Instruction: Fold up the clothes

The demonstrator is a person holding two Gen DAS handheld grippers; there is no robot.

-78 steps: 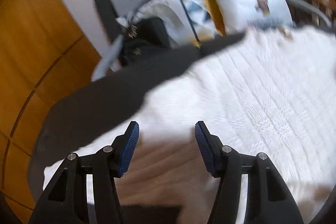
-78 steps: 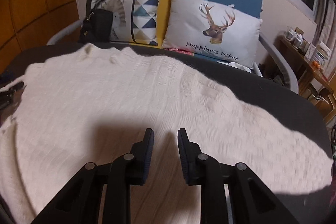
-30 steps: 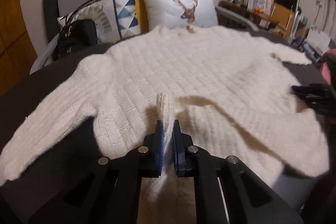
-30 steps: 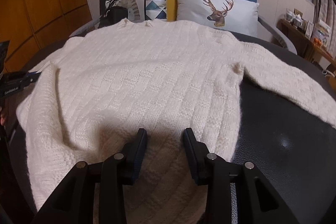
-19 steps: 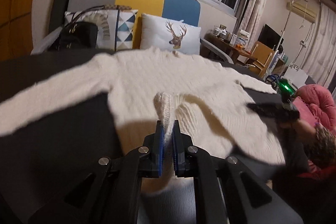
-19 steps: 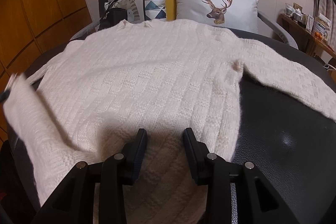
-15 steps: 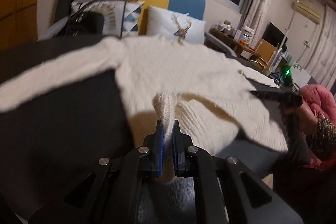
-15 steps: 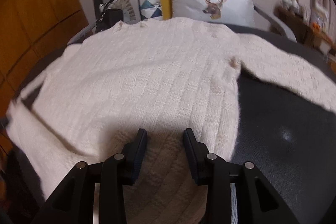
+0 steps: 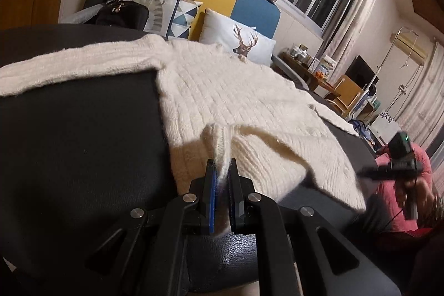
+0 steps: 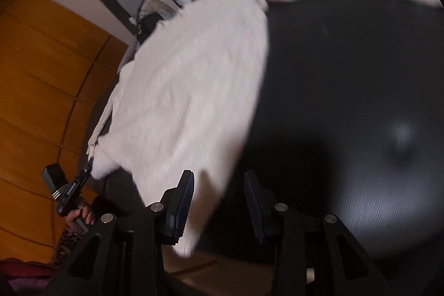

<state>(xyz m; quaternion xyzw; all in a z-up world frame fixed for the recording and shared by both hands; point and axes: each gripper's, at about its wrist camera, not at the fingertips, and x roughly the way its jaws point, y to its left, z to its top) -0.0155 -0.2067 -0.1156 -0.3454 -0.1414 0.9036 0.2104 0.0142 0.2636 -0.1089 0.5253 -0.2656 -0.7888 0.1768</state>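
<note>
Left wrist: left tool point(image 9: 221, 171) clamps sweater point(image 9: 236, 93) on dark table point(image 9: 83, 135); right tool point(image 10: 219, 185) seemingly apart.

Left gripper point(image 9: 222, 171), lower centre of the left wrist view: jaws closed tight on a pinched fold of cream knit, pads pressing it from both sides. Right gripper point(image 10: 219, 185), lower centre of the right wrist view: jaws parted, nothing pressed between the pads; view blurred and rolled. A hand point(image 10: 80, 215) at lower left of that view grips the left gripper's handle.
</note>
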